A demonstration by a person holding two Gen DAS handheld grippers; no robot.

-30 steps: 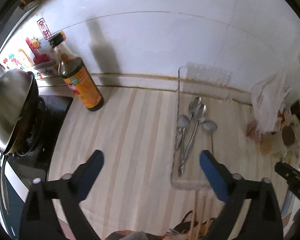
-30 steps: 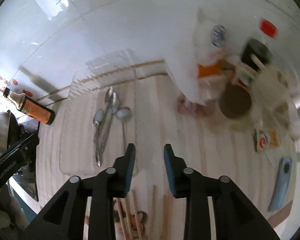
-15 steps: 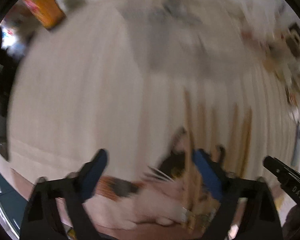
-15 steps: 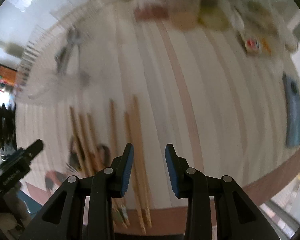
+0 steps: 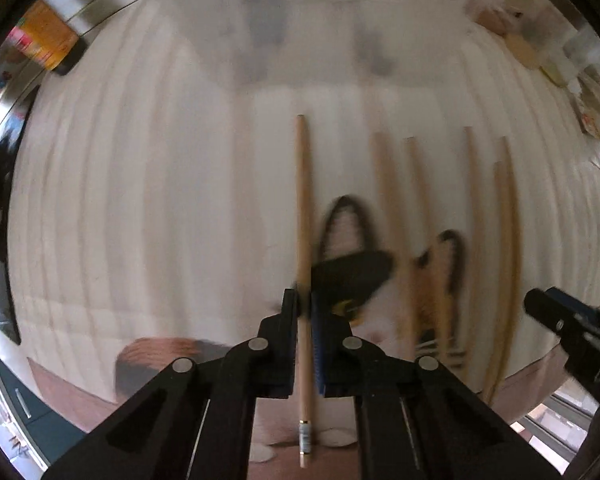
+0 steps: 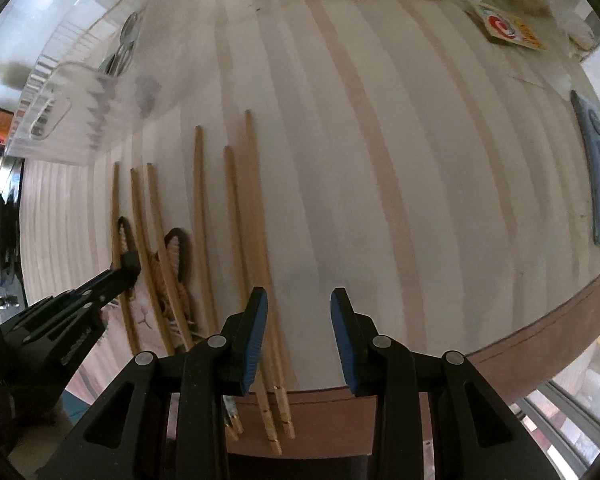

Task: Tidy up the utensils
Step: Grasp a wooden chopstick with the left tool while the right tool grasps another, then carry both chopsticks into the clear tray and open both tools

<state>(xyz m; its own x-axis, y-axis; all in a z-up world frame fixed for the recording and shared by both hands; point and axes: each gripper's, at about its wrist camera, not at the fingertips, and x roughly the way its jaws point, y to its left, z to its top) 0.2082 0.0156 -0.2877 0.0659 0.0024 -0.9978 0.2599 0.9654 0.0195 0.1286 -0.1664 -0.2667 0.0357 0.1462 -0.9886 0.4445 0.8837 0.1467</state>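
Observation:
My left gripper is shut on a wooden chopstick that runs straight ahead between its fingers, over the striped table. Several more chopsticks lie side by side to its right. In the right wrist view the left gripper is at the leftmost chopstick. My right gripper is open and empty, above the table's front edge just right of the chopstick row. A clear tray with metal spoons stands at the far left.
A cat-patterned mat lies under the chopsticks. A sauce bottle stands far left. A grey-blue flat object lies at the right edge. Jars, lids and packets crowd the far right. The table's front edge is close.
Both grippers dropped and tilted toward the table's front. My left gripper went from wide open to shut on one chopstick. My right gripper opened slightly wider.

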